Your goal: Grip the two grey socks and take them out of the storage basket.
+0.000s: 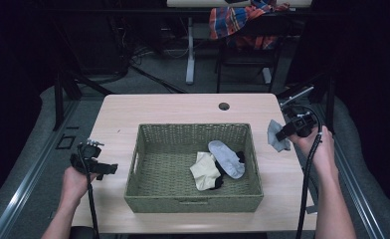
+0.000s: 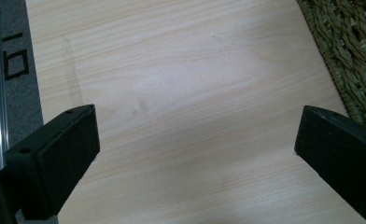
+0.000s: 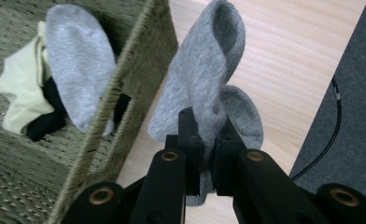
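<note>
right gripper [image 3: 208,140]: I see it pinching a limp grey fabric sock [image 3: 204,79] beside the woven green basket [image 1: 148,191]
left gripper [image 2: 195,154]: jaws spread over bare table

Grey sock [image 3: 204,79], limp and folded over, pinched at mid-length, hanging above the tabletop just outside the basket wall.

Plaid cloth [image 1: 243,22] draped over chair [image 1: 247,57] beyond table; dark cables on floor.
</note>
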Demonstrator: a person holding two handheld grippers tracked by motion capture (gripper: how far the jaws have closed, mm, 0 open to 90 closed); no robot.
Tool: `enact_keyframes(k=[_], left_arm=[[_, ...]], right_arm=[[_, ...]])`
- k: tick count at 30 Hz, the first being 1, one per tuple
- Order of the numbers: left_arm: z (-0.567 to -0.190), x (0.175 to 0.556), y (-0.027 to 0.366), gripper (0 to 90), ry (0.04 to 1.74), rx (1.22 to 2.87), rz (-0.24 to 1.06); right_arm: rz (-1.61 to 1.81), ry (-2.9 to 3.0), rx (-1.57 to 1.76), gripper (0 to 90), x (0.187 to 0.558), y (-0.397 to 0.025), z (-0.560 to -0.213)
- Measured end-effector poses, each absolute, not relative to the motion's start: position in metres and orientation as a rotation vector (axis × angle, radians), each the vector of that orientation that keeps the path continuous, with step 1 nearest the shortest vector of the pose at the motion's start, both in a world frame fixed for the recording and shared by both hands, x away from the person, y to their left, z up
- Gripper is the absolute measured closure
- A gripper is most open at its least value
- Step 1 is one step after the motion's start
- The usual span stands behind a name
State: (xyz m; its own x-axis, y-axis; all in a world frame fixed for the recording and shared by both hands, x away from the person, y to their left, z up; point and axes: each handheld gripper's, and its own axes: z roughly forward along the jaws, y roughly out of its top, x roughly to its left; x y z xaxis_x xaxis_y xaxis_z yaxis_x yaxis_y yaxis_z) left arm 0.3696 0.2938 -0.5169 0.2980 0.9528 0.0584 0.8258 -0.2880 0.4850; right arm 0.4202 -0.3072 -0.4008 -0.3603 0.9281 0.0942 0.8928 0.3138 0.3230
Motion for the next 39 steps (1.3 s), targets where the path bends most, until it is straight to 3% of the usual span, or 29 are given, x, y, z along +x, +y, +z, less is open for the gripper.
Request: enact_keyframes(k=[32, 38, 39], left_arm=[[-0.516, 0.369, 0.294, 0.2, 1.599, 2.207, 0.481], [-0.516, 0.369, 0.295, 0.2, 1.602, 2.204, 0.48], [-0.516, 0.369, 0.295, 0.2, 1.603, 2.204, 0.477]], right_arm=[[0.205, 2.569, 1.826, 84.2, 0.452, -0.307, -0.507], [0.217, 2.549, 1.841, 75.0, 0.45, -0.306, -0.504], [0.207, 2.557, 1.824, 65.9, 0.45, -0.308, -0.499]])
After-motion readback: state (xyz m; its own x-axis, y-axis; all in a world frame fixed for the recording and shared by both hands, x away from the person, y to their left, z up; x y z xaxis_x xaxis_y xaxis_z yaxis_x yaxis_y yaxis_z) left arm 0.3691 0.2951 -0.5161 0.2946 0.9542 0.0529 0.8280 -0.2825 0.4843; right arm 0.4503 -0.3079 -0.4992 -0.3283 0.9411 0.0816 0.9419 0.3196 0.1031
